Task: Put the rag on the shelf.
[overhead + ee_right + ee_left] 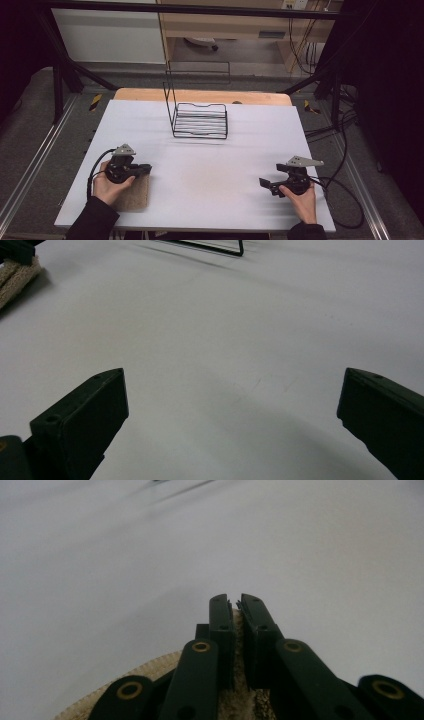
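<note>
A beige cloth [135,197] lies flat on the white board [210,160] at the near left. My left gripper [146,169] rests on its far edge, held by a hand. In the left gripper view its jaws [235,602] stand almost together with a fold of the cloth [239,650] pinched between them. My right gripper [264,183] hovers low at the near right, pointing left. Its jaws [232,385] are spread wide over bare board with nothing between them. The right gripper view also catches the cloth [15,272] at its upper left.
A black wire rack [200,121] with a tall upright frame stands at the far middle of the board; its base wire [215,247] shows in the right gripper view. Cables trail off the board's right side. A wooden strip [200,95] borders the far edge.
</note>
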